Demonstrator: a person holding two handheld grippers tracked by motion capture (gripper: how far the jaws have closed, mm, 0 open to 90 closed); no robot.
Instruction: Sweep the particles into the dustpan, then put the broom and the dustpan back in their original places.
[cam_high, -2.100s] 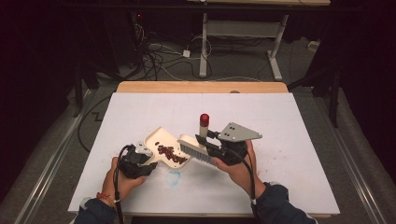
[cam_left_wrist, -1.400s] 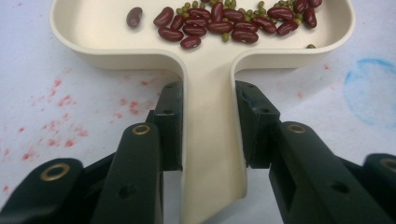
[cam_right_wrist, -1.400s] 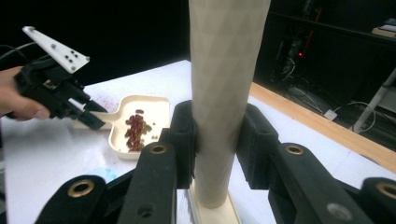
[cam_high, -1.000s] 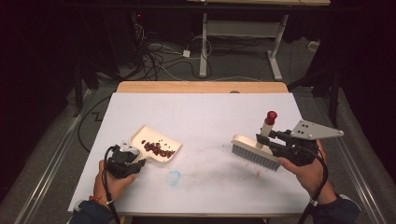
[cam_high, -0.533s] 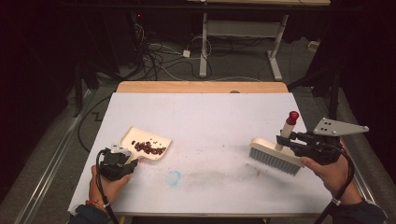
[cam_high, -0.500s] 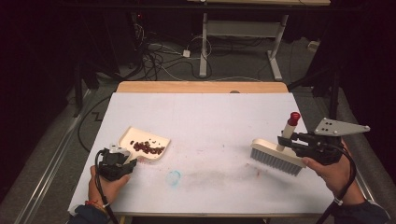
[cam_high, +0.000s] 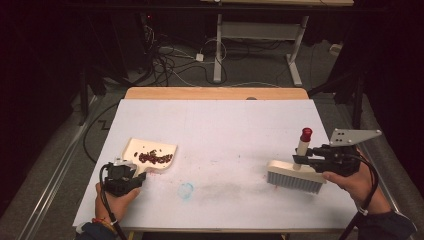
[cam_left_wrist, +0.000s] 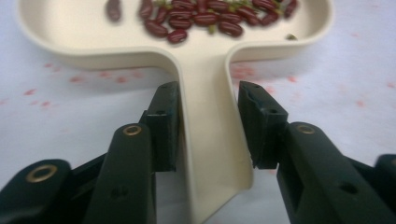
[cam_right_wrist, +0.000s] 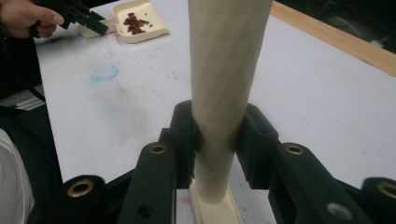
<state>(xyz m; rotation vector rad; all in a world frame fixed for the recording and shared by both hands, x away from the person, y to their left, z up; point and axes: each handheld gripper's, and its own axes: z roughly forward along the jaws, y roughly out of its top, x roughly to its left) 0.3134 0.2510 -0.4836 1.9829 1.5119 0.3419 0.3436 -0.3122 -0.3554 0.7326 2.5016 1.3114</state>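
A cream dustpan (cam_high: 150, 155) lies flat on the white table at the left, with several dark red beans (cam_high: 155, 158) in it. My left gripper (cam_high: 137, 172) straddles the pan's handle (cam_left_wrist: 210, 140). Its jaws have just been opening, and a thin gap shows between the right pad (cam_left_wrist: 254, 126) and the handle. At the right, my right gripper (cam_high: 300, 159) is shut on the cream handle (cam_right_wrist: 229, 56) of a brush (cam_high: 295, 176) with a red tip (cam_high: 305, 134). The brush's grey bristles point down at the table. The dustpan (cam_right_wrist: 140, 23) and left gripper (cam_right_wrist: 100, 25) also show far off in the right gripper view.
A blue ring mark (cam_high: 185, 190) and a grey smudge (cam_high: 225, 189) stain the white table sheet (cam_high: 225, 125) between the hands. A wooden strip (cam_high: 215, 93) edges the far side. Beyond it are floor cables and a desk frame (cam_high: 260, 30).
The right hand has carried the brush from beside the dustpan out to the table's right side. The dustpan has shifted left with the left hand.
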